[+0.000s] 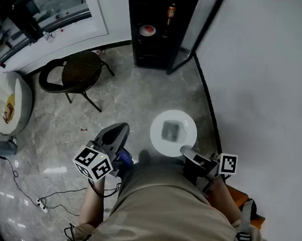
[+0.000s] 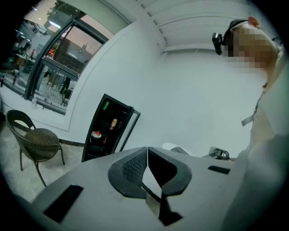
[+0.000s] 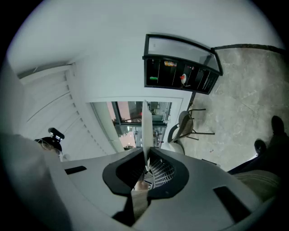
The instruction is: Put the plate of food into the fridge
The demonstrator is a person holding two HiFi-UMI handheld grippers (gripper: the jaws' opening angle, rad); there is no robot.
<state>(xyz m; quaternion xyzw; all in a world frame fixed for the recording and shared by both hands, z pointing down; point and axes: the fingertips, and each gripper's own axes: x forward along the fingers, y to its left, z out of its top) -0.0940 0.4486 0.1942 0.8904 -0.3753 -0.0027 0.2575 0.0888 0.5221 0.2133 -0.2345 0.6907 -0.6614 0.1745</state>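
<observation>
- Right gripper (image 3: 146,163) fingers clamped on the plate (image 1: 162,119) rim; left gripper (image 2: 146,155) fingers together, nothing btwn them.
- Plate w/ food (image 1: 170,130) is well short of the fridge (image 1: 156,31), whose door (image 1: 204,27) is open.
- Risk: we grip one edge only, so the plate may sag and food slide off before the fridge.

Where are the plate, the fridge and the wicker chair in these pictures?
plate (image 1: 188,130): head view, bare white part near its rim.
fridge (image 1: 131,31): head view, left side of its black frame.
wicker chair (image 1: 81,70): head view, middle of the seat.
</observation>
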